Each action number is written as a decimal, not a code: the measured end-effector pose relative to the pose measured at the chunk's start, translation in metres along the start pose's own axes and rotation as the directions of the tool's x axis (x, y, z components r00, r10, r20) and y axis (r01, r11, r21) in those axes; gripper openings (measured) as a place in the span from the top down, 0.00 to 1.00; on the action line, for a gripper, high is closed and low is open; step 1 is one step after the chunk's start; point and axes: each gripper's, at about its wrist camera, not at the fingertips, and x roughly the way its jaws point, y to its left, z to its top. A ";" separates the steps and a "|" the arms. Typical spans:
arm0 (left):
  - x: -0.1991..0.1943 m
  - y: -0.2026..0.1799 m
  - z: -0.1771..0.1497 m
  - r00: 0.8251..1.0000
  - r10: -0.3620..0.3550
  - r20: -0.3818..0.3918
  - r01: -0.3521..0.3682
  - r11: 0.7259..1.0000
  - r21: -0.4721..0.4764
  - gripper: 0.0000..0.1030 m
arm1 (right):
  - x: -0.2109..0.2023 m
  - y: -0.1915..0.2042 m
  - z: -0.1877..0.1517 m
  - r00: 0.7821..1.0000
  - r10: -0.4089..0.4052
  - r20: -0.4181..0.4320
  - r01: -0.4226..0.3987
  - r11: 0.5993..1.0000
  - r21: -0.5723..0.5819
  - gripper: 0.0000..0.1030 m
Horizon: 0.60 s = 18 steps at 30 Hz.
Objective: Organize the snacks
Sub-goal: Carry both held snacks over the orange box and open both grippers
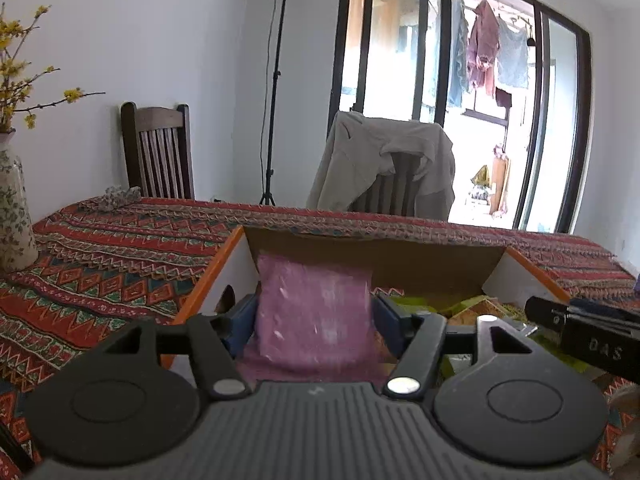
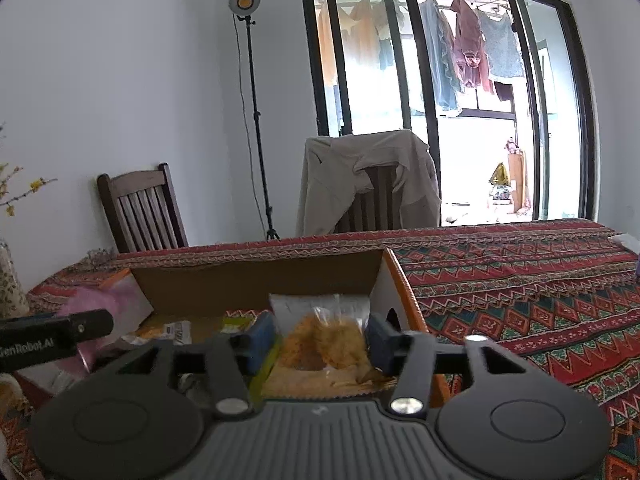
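Note:
An open cardboard box [image 1: 224,256] with orange edges stands on the patterned table; it also shows in the right wrist view [image 2: 396,276]. My left gripper [image 1: 314,316] is shut on a pink snack bag [image 1: 316,304] and holds it over the box's left end. My right gripper [image 2: 322,340] is shut on a clear bag of golden crisps [image 2: 324,340] over the box's right end. Yellow and green packets [image 1: 472,308] lie inside the box. The left gripper body [image 2: 56,338] and pink bag [image 2: 100,300] show at the left of the right wrist view.
A patterned red tablecloth [image 2: 520,288] covers the table. A floral vase [image 1: 14,216] with yellow blossoms stands at the left. Two wooden chairs [image 1: 158,152] stand behind the table, one draped with a beige jacket [image 1: 384,164]. A light stand [image 1: 276,92] is by the wall.

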 end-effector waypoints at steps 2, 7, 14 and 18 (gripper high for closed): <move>-0.005 0.000 -0.001 1.000 0.007 0.025 -0.007 1.000 -0.007 0.17 | -0.003 -0.001 -0.001 1.000 0.008 0.017 -0.008 1.000 0.005 0.16; -0.016 0.001 0.000 0.996 0.022 0.085 -0.020 1.000 -0.022 0.00 | -0.010 -0.001 0.000 0.998 0.003 0.056 -0.003 1.000 0.003 0.00; -0.015 0.005 0.000 0.997 0.022 0.071 -0.019 0.999 -0.041 0.00 | -0.009 0.002 0.000 0.998 -0.018 0.054 0.018 1.000 -0.008 0.00; -0.015 0.005 0.000 0.998 0.021 0.065 -0.018 0.999 -0.044 0.00 | -0.011 0.001 0.000 0.998 -0.018 0.060 0.019 1.000 -0.007 0.00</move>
